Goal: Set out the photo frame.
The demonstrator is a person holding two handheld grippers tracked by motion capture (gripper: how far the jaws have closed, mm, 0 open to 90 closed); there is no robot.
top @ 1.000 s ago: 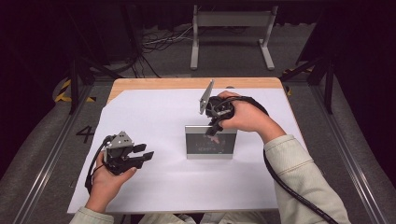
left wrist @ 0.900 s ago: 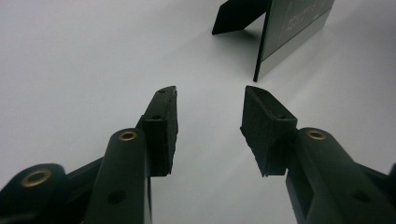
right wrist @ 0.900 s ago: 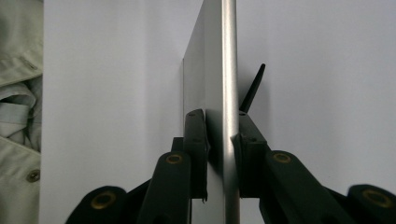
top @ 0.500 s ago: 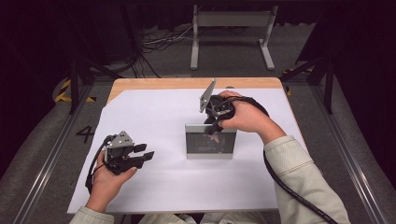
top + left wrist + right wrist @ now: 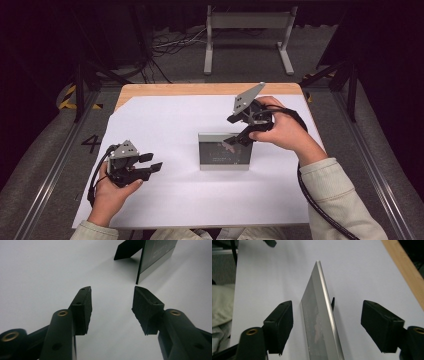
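A silver-edged picture frame (image 5: 223, 152) stands upright on its back leg in the middle of the white sheet (image 5: 165, 115). My right gripper (image 5: 232, 131) hovers over its top right corner. Its jaws have just been opening and straddle the frame's top edge (image 5: 319, 315) without touching it, so my right gripper (image 5: 329, 323) is open. Low over the sheet at the left, my left gripper (image 5: 154, 162) points toward the frame. Its jaws have just been opening further, with nothing between them. Past my left gripper (image 5: 112, 305), the frame (image 5: 157, 252) and its dark leg (image 5: 127, 250) stand farther off.
The sheet covers most of a wooden tabletop (image 5: 200, 89), whose bare strip shows at the far edge. Metal rails (image 5: 60, 160) run along both sides. A grey metal stand (image 5: 247, 22) and cables (image 5: 170, 45) lie on the floor beyond.
My right gripper has opened, let go of the frame's top and moved up and to the right. The frame stands on its own. My left hand has stayed in place.
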